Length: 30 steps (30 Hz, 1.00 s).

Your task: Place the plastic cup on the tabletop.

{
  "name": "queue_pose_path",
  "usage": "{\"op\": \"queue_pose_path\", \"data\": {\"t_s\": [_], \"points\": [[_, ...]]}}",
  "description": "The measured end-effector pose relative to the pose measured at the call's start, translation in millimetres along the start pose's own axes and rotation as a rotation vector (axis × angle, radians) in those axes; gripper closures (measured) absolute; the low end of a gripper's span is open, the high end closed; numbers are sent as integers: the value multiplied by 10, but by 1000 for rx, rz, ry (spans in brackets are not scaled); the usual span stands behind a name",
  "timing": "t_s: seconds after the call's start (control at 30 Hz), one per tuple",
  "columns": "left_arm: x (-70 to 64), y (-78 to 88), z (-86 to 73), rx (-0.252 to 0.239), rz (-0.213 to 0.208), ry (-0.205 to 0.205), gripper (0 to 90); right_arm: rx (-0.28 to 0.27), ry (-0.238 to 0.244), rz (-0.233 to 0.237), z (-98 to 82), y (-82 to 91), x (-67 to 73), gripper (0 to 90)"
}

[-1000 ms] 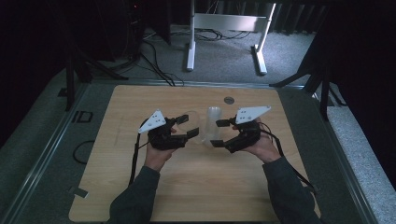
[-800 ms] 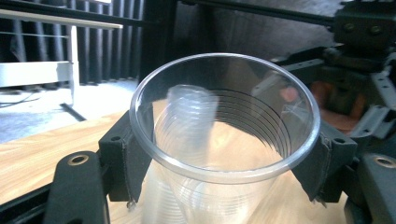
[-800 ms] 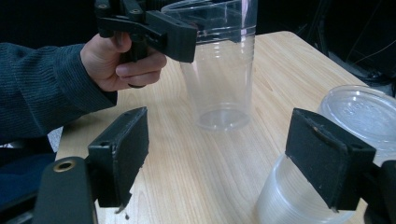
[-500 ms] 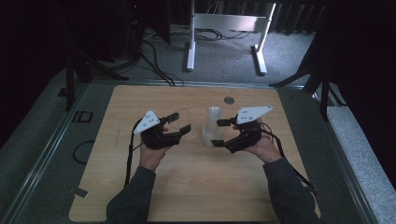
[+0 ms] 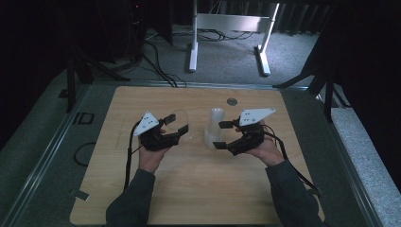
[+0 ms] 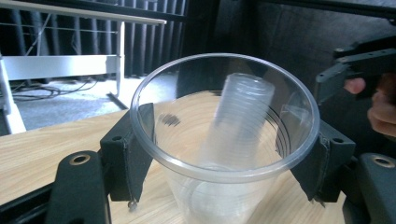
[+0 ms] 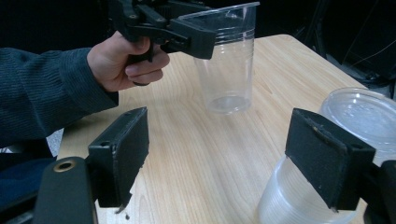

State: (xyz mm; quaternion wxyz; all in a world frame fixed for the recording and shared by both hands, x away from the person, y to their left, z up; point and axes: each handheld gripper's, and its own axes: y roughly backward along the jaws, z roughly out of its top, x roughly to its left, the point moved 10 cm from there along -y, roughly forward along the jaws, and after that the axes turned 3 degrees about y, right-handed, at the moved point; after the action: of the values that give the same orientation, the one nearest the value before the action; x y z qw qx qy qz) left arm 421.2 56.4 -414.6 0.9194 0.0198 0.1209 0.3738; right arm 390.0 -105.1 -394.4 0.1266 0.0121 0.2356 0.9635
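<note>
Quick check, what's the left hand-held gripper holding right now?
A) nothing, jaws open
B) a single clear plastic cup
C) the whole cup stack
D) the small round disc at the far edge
B: in the left gripper view the left hand-held gripper has its jaws closed on the rim of one clear cup, apart from the cup stack.

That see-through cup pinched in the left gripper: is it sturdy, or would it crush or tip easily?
The clear cup looks thin-walled, so it probably flexes or crumples if the left gripper squeezes harder. It appears empty, so likely very light. Being tall with a narrower base, it may tip easily when nudged.
</note>
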Motion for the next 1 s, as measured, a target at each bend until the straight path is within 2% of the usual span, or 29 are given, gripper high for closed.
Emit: {"op": "queue_pose_path", "data": {"t_s": [0.3, 0.37, 0.57, 0.77, 1.0], "points": [[107, 52, -19, 10, 47, -4, 293, 2, 0, -3, -2, -5, -14, 216], [118, 61, -20, 6, 43, 5, 293, 2, 3, -2, -3, -7, -12, 216], [174, 94, -27, 9, 68, 6, 292, 5, 3, -1, -3, -3, -13, 217], [257, 135, -43, 5, 107, 3, 293, 6, 0, 2, -8, -12, -8, 217], [363, 150, -82, 10, 157, 28, 296, 10, 1, 5, -16, -16, -1, 218]]}}
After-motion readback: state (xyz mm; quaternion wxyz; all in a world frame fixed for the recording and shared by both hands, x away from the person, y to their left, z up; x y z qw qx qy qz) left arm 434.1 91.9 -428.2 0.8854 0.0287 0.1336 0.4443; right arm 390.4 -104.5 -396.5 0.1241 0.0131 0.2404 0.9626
